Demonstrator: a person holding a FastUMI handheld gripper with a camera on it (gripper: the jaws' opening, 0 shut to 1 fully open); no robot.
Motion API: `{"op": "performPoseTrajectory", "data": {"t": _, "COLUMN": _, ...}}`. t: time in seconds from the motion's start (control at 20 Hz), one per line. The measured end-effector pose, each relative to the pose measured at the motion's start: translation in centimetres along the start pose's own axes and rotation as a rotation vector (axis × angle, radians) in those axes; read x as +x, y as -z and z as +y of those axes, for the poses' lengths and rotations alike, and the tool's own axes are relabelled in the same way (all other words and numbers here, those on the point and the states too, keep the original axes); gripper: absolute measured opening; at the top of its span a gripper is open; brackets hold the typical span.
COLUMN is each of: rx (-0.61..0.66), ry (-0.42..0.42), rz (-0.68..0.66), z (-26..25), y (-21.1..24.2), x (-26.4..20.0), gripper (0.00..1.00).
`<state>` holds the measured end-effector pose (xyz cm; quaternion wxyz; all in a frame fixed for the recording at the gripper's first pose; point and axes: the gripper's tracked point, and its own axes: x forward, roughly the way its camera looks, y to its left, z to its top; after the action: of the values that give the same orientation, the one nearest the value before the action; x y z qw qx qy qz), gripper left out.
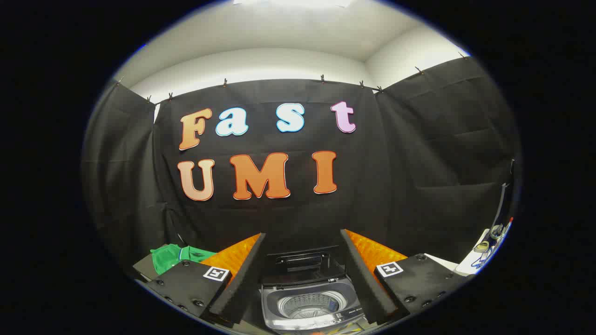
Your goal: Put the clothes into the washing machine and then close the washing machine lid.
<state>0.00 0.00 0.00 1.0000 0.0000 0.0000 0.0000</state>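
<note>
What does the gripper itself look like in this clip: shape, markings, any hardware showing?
The gripper has two long flat fingers faced with ribbed, foam-like pads, splayed in a V. Each finger sits on a black block with round screw heads. Each block carries a small square black-and-white tag. No cables or sleeve are visible.

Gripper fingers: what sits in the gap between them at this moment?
In the gripper view, the washing machine sits between the open fingers, lid raised, drum visible. The fingers touch nothing.
</note>
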Motion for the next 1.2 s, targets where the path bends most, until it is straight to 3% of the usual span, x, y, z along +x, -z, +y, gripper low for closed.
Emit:
{"op": "performPoseTrajectory", "data": {"t": 0.65, "rx": -0.011, "ry": -0.004, "rz": 0.030, "z": 2.0, "y": 0.8, "x": 0.5, "gripper": 0.99}}
{"op": "performPoseTrajectory", "data": {"t": 1.2, "rx": -0.006, "ry": -0.055, "rz": 0.092, "z": 6.9, "y": 3.4, "x": 1.6, "gripper": 0.99}}
